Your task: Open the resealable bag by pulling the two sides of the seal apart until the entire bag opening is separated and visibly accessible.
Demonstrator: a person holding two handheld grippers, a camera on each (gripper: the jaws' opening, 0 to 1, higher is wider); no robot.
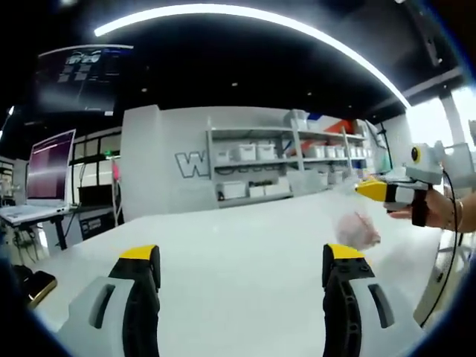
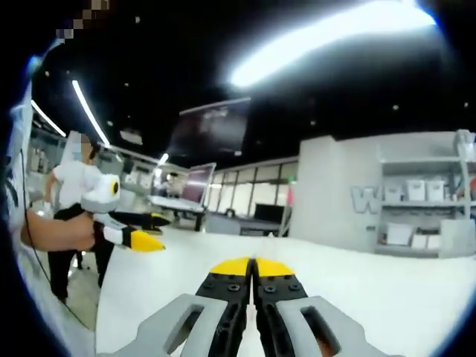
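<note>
A small clear resealable bag (image 1: 357, 229) with pinkish contents hangs blurred above the white table (image 1: 245, 230), right of centre in the left gripper view. It dangles from the yellow tip of my right gripper (image 1: 366, 189), which comes in from the right in a hand. In the right gripper view my right gripper (image 2: 253, 265) has its jaws pressed together, and the bag is hidden there. My left gripper (image 1: 242, 256) stands open with nothing between its jaws, left of and nearer than the bag. From the right gripper view, my left gripper (image 2: 149, 232) sits at the left with its jaws apart.
Grey shelves (image 1: 282, 160) with white bins line the far wall. A laptop (image 1: 50, 169) sits on a side desk at the left. A person in a white shirt (image 2: 74, 186) stands past the table's edge. The white table (image 2: 357, 290) stretches wide.
</note>
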